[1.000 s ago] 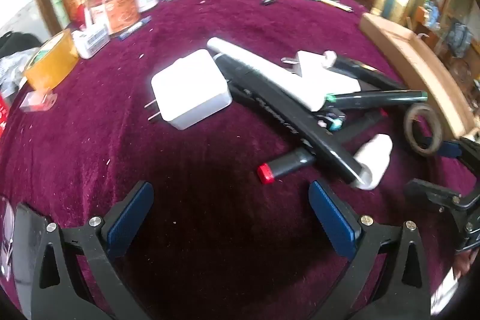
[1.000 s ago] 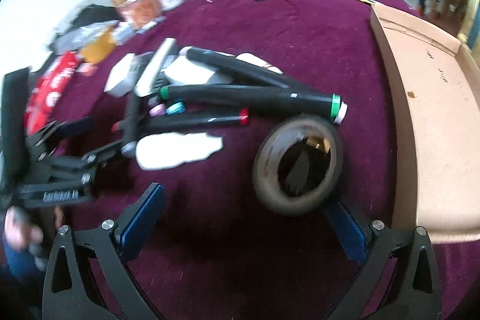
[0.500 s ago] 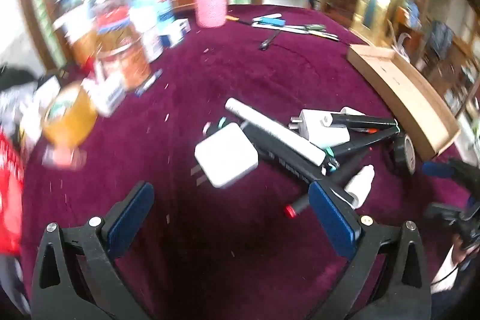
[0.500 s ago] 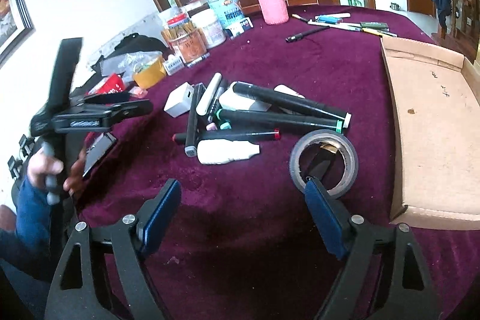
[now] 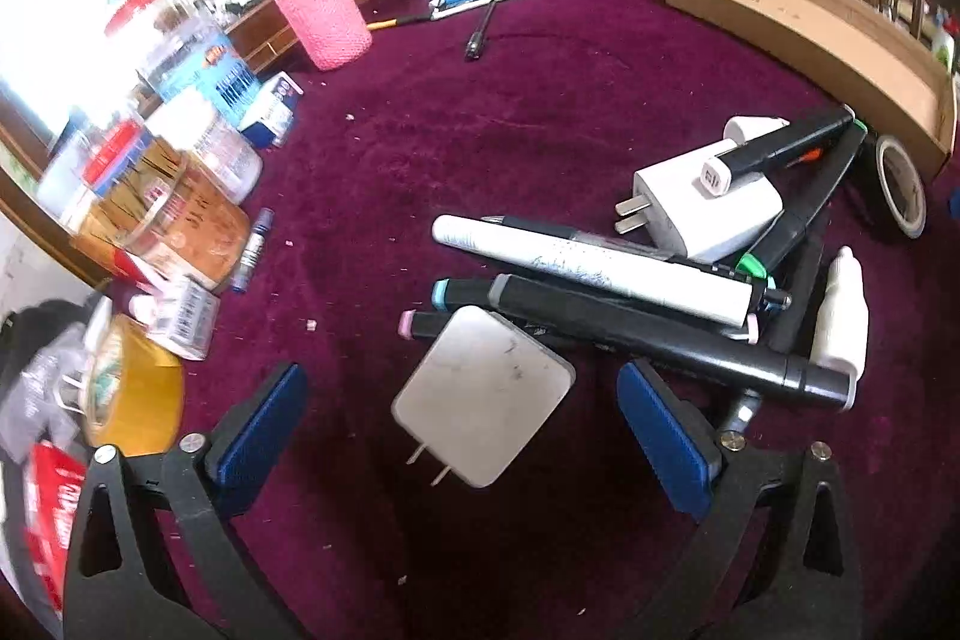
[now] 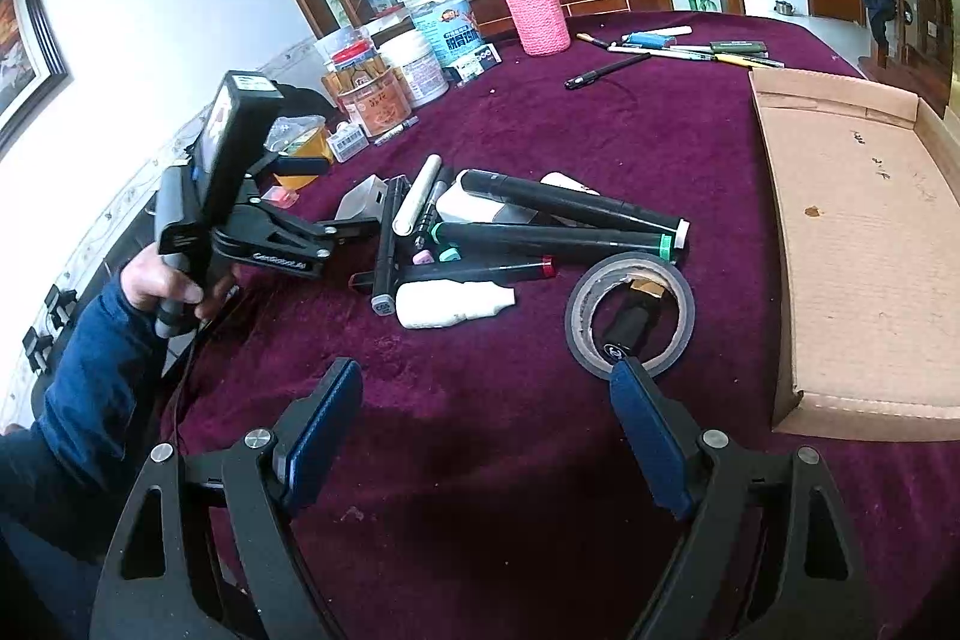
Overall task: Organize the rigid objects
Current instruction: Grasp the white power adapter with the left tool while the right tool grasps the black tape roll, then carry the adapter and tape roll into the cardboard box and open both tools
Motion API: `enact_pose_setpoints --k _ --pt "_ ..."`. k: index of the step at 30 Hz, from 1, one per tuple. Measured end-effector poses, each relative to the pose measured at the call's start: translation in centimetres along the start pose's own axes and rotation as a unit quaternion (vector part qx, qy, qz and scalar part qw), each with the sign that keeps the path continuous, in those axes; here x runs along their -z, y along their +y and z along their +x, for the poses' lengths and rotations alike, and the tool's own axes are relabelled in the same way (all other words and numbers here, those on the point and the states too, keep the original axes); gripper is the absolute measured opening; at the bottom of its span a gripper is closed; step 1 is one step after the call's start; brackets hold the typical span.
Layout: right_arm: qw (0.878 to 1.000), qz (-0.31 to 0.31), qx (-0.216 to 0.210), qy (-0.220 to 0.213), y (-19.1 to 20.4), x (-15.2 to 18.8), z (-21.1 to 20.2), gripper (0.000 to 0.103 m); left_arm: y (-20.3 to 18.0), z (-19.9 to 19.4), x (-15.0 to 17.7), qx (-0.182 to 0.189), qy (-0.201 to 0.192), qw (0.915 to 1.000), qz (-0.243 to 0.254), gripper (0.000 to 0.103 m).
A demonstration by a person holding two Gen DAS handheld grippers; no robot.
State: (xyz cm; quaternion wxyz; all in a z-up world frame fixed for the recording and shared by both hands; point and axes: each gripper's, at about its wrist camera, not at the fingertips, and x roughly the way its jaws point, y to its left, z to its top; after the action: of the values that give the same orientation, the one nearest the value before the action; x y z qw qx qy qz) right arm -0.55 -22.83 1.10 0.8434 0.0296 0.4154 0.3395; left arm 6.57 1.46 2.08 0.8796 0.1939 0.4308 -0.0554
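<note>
Markers, chargers and tape lie heaped on a maroon-clothed table (image 6: pixel 660 148) beside a cardboard tray (image 6: pixel 864 232).

The left gripper (image 5: pixel 462 424) stands wide open, its blue pads either side of a scuffed white square charger (image 5: pixel 486 394) with two prongs, not touching it. That charger leans against a pile of black markers (image 5: pixel 648 334), a long white marker (image 5: pixel 594 274), a second white charger (image 5: pixel 702 214) and a small white bottle (image 5: pixel 843 322). The right gripper (image 6: pixel 486 436), jaws wide after narrowing slightly, holds nothing; a roll of grey tape (image 6: pixel 630 316) lies flat just beyond its right pad, near the tray's near corner. Jars and a pink knitted holder (image 6: pixel 537 19) line the table's far left edge.
</note>
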Motion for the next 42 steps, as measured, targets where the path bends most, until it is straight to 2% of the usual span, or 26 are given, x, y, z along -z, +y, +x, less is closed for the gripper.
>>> enact_pose_setpoints --k 1,3,4,6,9,14,17,19,24,26,27,30,34,36,38,42 --pt "1.0 0.0 0.001 0.0 0.0 0.0 0.0 0.081 0.0 0.0 0.1 0.002 -0.003 1.0 -0.008 0.082" --pt "1.0 0.001 0.005 0.001 -0.1 -0.1 0.0 0.081 0.0 0.2 0.5 0.016 0.007 0.9993 -0.033 0.064" --pt "1.0 0.003 0.007 0.001 -0.2 -0.1 0.0 0.081 0.0 0.0 0.8 0.017 0.007 0.9989 -0.044 0.064" --pt "1.0 0.006 0.01 0.001 -0.6 -0.2 0.0 0.081 -0.2 -0.9 1.6 0.044 0.009 0.9963 -0.073 0.064" --pt "1.0 0.004 0.022 0.004 -0.9 -0.5 0.3 0.081 -1.4 -2.2 2.7 0.06 0.01 0.9943 -0.087 0.064" --pt "0.998 -0.02 0.059 0.026 -1.2 -1.3 1.5 0.081 -3.1 -3.2 3.5 0.056 0.009 0.995 -0.082 0.064" --pt "0.997 -0.029 0.07 0.03 -1.7 -1.7 2.0 0.081 -2.9 -2.4 3.2 0.061 0.019 0.9948 -0.08 0.064" --pt "0.995 -0.031 0.095 0.031 -2.0 -2.2 2.2 0.081 -2.7 -1.7 3.4 0.063 0.024 0.9945 -0.08 0.068" --pt "0.994 -0.033 0.103 0.036 -2.9 -2.8 2.7 0.081 -2.0 -1.2 3.8 0.078 0.016 0.9916 -0.102 0.07" --pt "0.992 -0.039 0.11 0.04 -2.9 -2.9 3.1 0.081 -2.0 -1.2 3.9 0.08 0.017 0.991 -0.106 0.068" --pt "0.992 -0.042 0.114 0.042 -2.7 -2.9 3.2 0.081 -2.1 -1.3 3.9 0.081 0.017 0.991 -0.105 0.061" --pt "0.99 -0.062 0.119 0.04 -1.7 -2.8 3.3 0.081 -2.8 -1.7 4.1 0.066 0.018 0.9926 -0.101 0.061" --pt "0.983 -0.078 0.156 0.051 -1.6 -2.6 4.4 0.081 -2.6 -1.7 4.4 0.07 0.02 0.9911 -0.111 0.061" --pt "0.983 -0.076 0.158 0.048 -2.0 -2.5 4.6 0.078 -2.6 -1.7 4.5 0.07 0.02 0.9908 -0.114 0.061" --pt "0.985 -0.068 0.15 0.041 -2.4 -2.3 4.3 0.055 -2.6 -1.8 4.6 0.069 0.02 0.9905 -0.117 0.061" --pt "0.986 -0.068 0.148 0.035 -2.6 -2.1 4.0 0.055 -2.5 -1.9 4.8 0.07 0.018 0.9898 -0.123 0.061"
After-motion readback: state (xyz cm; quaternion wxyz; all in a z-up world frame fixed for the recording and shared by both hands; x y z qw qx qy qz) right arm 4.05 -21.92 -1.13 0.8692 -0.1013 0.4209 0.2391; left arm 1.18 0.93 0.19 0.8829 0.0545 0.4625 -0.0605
